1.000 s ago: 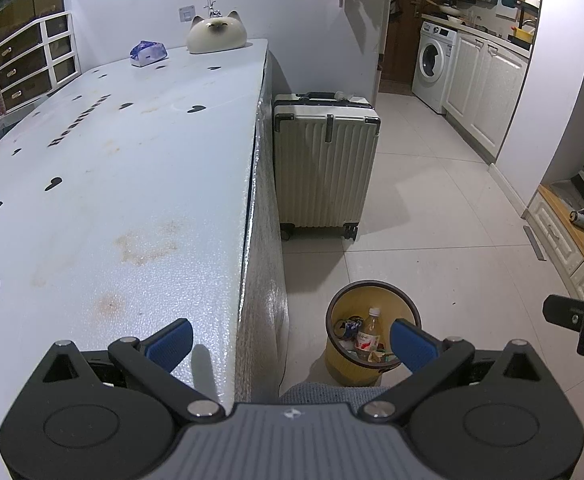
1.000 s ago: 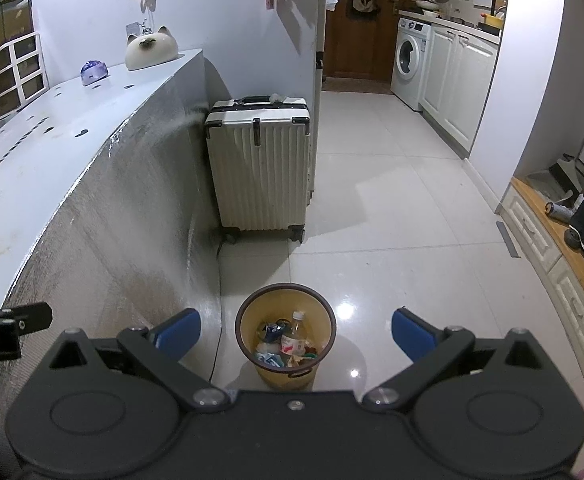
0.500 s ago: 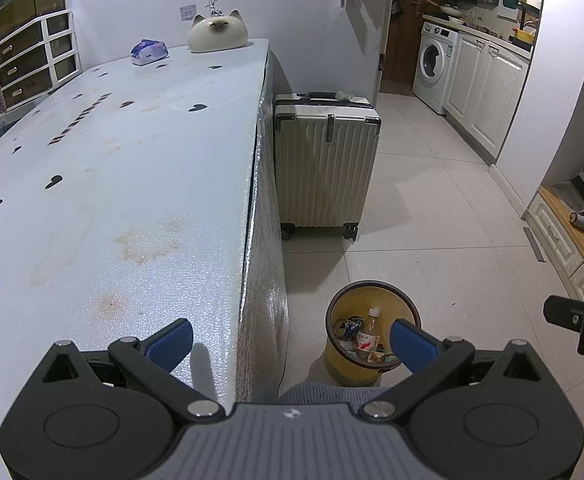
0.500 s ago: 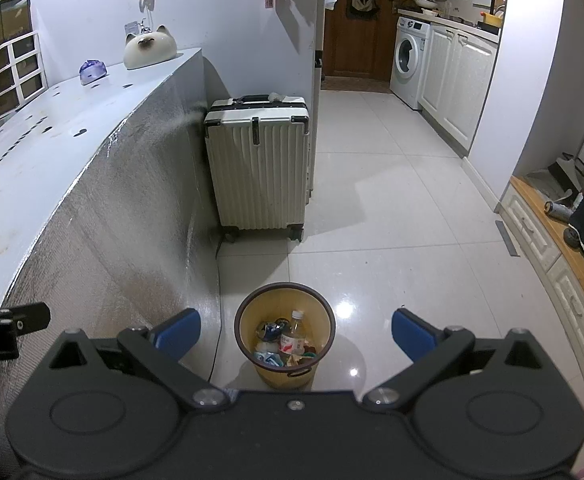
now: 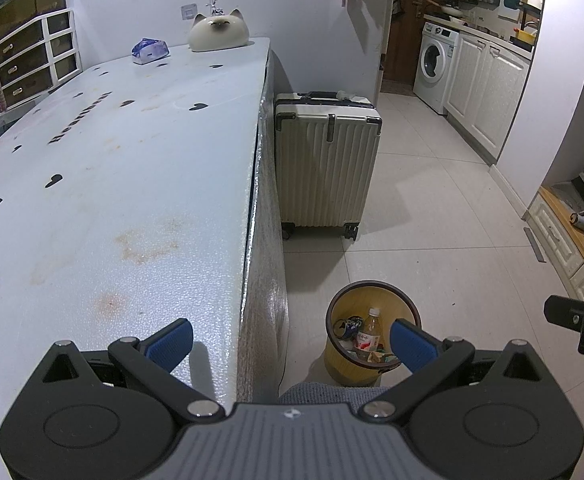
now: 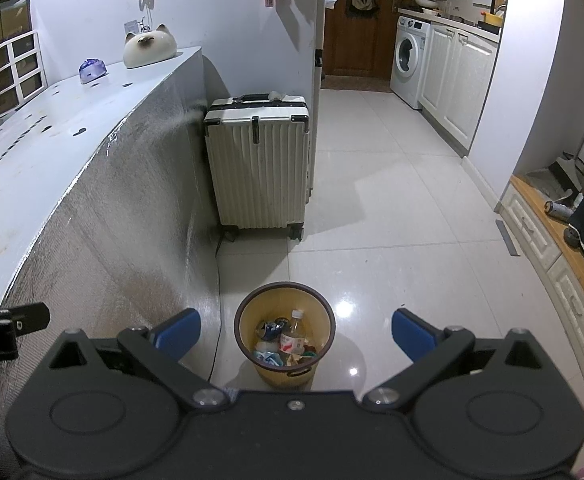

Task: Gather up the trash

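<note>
A yellow trash bin [image 6: 288,364] with a dark rim stands on the tiled floor beside the table; it also shows in the left wrist view [image 5: 346,368]. Inside lie a plastic bottle [image 6: 292,336] with a red label, a crushed blue wrapper [image 6: 270,328] and other scraps. My right gripper [image 6: 295,334] is open and empty, above and in front of the bin. My left gripper [image 5: 290,344] is open and empty, straddling the table's right edge, its right finger [image 5: 410,346] over the bin.
A long white table [image 5: 112,184] with dark heart marks and stains runs along the left. A cat-shaped ornament [image 5: 219,34] and a blue packet [image 5: 150,50] sit at its far end. A cream suitcase [image 6: 258,164] stands behind the bin. White cabinets [image 6: 556,260] line the right.
</note>
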A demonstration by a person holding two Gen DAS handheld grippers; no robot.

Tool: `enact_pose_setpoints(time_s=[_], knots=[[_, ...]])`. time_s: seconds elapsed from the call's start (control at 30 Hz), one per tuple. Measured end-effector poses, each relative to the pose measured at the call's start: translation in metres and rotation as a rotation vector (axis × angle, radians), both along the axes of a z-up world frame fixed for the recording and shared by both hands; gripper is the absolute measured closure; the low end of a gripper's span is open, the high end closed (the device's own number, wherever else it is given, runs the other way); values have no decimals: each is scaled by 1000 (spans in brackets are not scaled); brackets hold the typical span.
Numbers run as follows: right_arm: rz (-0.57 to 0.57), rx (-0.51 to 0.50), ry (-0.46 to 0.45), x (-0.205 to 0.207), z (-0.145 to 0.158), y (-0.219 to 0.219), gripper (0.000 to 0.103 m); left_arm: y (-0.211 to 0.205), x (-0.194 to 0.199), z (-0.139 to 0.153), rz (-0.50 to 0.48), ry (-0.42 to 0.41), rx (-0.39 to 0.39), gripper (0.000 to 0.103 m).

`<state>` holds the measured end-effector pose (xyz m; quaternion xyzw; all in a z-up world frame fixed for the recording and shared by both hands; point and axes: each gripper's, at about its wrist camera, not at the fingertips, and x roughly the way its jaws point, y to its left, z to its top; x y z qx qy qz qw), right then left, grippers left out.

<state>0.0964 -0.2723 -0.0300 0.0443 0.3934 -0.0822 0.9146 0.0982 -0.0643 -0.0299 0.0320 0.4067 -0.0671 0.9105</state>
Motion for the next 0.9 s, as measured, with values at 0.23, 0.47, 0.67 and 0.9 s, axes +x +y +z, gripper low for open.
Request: enact_pose_setpoints(time_s=[0.23,0.47,0.67,0.9], knots=[[-2,-1,-1,-1,0,-1,0,0,0,0,0,-1,0,0],[-2,-2,-1,0,1,-3,0,-1,0,0,0,0,0,0],[-2,-3,-1,0,1,-3,0,-1,1,1,2,-1,-1,0],[-3,-2,-2,1,2,-3,0,-1,2,2,1,-2,1,0]])
